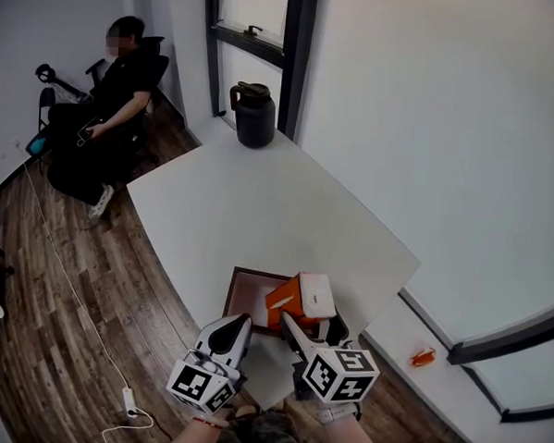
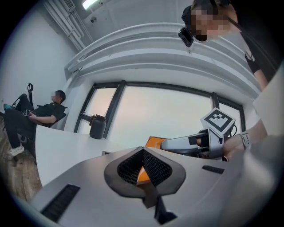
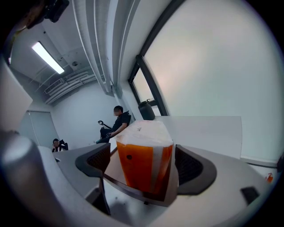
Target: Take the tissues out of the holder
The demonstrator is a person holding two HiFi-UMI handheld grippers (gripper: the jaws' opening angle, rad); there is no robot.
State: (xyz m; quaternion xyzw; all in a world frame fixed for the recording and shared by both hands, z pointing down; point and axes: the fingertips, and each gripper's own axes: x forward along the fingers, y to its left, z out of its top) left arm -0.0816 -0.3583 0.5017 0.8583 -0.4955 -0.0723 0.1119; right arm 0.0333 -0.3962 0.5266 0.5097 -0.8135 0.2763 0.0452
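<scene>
Straddling the orange tissue pack (image 1: 294,298) standing in the brown holder (image 1: 244,288) at the white table's (image 1: 259,206) near edge, the right gripper (image 3: 143,162) gapes wide, pads clear of it; the left gripper (image 2: 143,166) is closed, empty. Light, soft and likely slippery, the pack wants a gentle mid-side pinch.

Glossy tissue pack (image 3: 142,170), matt table (image 1: 259,206)

The right gripper (image 1: 309,322) hides the holder's (image 1: 229,300) near right corner.
</scene>
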